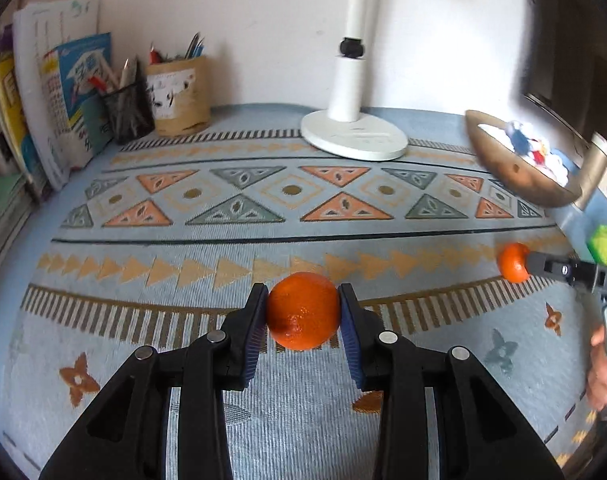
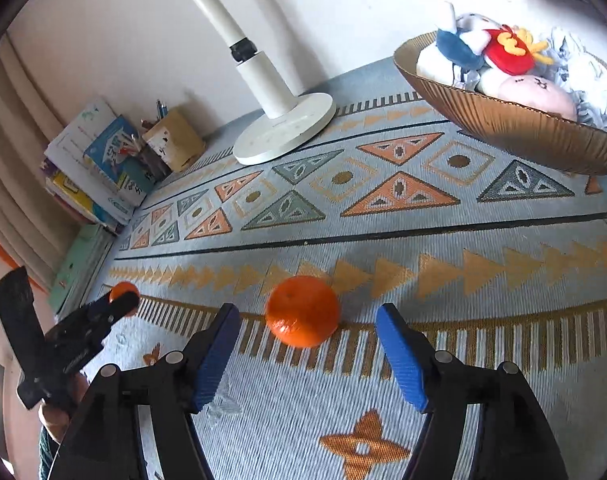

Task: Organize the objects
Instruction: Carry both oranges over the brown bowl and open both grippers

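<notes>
Lamp base [image 2: 285, 130], toy-filled basket [image 2: 515, 128] behind orange [image 2: 302, 311] — path clear.

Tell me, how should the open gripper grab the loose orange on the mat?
Grip the loose orange across its round middle, coming from above and behind. It sits on the mat between the right hand-held gripper's open pads, both sides clear, stem end on top, so squeeze the sides.

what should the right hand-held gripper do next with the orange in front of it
Probably close the right hand-held gripper on the orange: its blue pads stand apart on either side without touching it, while the left hand-held gripper already clamps its own orange.
</notes>
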`<state>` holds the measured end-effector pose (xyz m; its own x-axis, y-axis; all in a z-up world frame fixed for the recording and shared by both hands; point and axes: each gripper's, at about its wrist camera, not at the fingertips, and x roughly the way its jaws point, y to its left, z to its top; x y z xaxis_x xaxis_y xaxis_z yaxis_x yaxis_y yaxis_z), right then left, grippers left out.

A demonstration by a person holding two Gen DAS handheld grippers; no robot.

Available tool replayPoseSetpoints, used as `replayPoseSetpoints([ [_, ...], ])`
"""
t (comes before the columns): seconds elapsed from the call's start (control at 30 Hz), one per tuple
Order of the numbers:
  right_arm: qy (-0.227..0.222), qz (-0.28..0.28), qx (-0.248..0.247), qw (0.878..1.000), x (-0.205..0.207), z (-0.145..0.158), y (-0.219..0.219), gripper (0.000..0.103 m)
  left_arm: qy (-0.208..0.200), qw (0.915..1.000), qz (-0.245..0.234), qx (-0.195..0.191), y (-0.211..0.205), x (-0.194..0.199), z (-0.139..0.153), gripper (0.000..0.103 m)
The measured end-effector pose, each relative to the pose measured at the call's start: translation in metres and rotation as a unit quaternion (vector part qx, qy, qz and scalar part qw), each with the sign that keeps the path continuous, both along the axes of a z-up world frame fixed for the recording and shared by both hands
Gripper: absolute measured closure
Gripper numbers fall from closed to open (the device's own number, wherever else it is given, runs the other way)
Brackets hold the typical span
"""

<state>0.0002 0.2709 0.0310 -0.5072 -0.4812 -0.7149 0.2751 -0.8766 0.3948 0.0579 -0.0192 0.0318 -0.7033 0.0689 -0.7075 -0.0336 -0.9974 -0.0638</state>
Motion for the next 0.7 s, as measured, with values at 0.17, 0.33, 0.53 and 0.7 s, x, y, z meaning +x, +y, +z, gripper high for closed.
replayPoseSetpoints([
  [0.17, 0.039, 0.008, 0.079, 0.996, 0.003, 0.005, -0.028, 0.034, -0.005, 1.0000, -0.002, -0.007, 0.004, -0.001, -0.003, 0.071],
  [0.33, 0.056, 0.014, 0.141, 0.988, 0.005, 0.000, -0.045, 0.064, 0.001, 0.9996, -0.013, -0.024, 0.011, 0.001, -0.002, 0.071],
  [0.53, 0.072, 0.022, 0.078, 0.994, 0.020, 0.014, -0.027, 0.064, 0.000, 0.9991, -0.017, -0.038, 0.026, 0.001, 0.002, 0.071],
  [0.7, 0.098, -0.019, 0.063, 0.993, 0.031, 0.043, 0.016, 0.064, 0.027, 0.9975, -0.061, -0.021, 0.076, -0.015, 0.027, 0.071],
])
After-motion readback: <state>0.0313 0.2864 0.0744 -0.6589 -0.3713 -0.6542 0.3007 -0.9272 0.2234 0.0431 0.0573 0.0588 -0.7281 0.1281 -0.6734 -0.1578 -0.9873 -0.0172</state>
